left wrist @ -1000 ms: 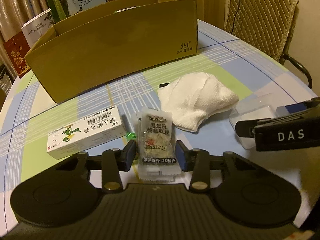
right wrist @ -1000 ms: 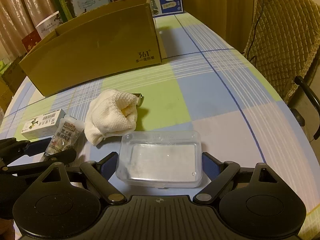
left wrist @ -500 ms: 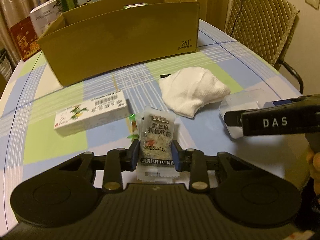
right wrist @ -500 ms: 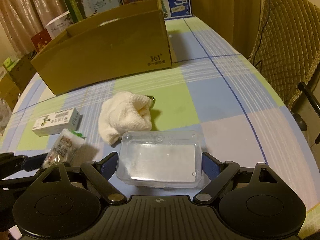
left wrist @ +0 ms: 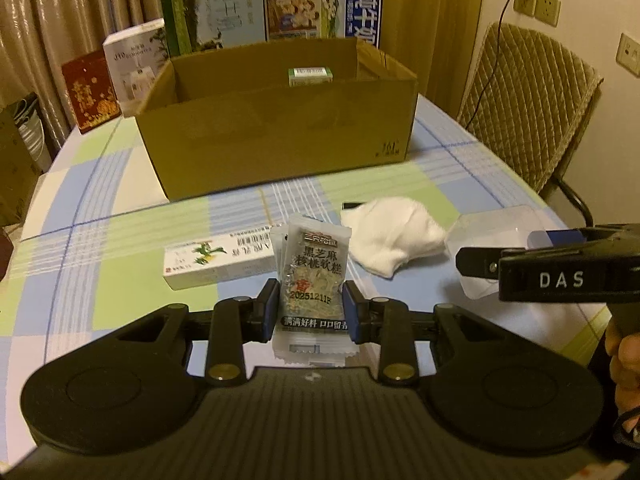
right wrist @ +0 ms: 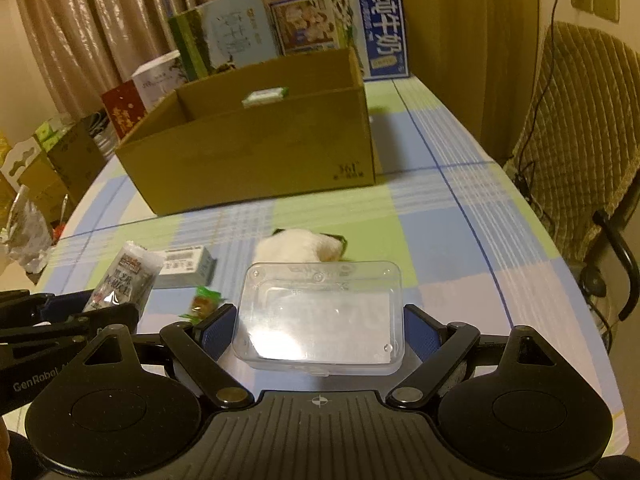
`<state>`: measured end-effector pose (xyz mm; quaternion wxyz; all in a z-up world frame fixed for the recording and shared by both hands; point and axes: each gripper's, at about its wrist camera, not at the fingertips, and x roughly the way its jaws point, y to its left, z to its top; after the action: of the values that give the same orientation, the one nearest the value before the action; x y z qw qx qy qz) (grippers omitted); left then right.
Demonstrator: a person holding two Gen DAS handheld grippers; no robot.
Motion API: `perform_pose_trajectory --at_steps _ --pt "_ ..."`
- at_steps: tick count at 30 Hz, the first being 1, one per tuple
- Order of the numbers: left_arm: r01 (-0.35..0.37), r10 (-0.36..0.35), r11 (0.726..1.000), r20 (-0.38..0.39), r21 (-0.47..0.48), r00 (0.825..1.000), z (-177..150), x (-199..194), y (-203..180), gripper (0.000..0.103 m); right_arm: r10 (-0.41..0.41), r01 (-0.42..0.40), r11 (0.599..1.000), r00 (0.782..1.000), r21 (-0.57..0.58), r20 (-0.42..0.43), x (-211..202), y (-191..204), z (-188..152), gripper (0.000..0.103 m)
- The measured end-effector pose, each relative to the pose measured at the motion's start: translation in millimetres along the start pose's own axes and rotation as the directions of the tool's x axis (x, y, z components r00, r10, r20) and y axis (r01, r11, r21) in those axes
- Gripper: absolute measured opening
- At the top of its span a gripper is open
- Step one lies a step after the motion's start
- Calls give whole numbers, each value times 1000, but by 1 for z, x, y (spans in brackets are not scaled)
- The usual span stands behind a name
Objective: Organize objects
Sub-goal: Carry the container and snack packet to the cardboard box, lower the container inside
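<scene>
Left wrist view, left gripper [left wrist: 310,311] clamping snack packets [left wrist: 313,276] (lower edge hidden), right gripper [right wrist: 318,330] gripping clear box [right wrist: 320,316] — contents unclear.

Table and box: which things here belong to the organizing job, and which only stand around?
Part of the job:
- snack packets in left gripper
- clear plastic box in right gripper
- ointment carton
- white cloth
- cardboard box

Just standing around:
- milk cartons
- chair
- curtain
</scene>
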<state>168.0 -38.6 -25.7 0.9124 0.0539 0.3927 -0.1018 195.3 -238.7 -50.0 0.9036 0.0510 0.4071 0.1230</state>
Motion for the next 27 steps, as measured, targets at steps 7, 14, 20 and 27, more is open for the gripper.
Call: perform_pose_trajectory --at_steps 7,14,20,27 --pt "-1 1 1000 23 -29 1000 3 -21 4 28 21 -21 1000 999 -19 25 -15 12 4 85" --pt "2 0 998 31 -56 1000 1 -34 10 28 33 -32 999 999 -33 38 -24 20 6 85" --pt "15 -13 997 35 -71 999 4 -36 18 28 43 -40 998 998 -54 49 -28 23 16 85" --pt "16 -11 998 69 -68 998 34 -33 35 28 65 -56 994 993 -96 101 -22 32 59 85"
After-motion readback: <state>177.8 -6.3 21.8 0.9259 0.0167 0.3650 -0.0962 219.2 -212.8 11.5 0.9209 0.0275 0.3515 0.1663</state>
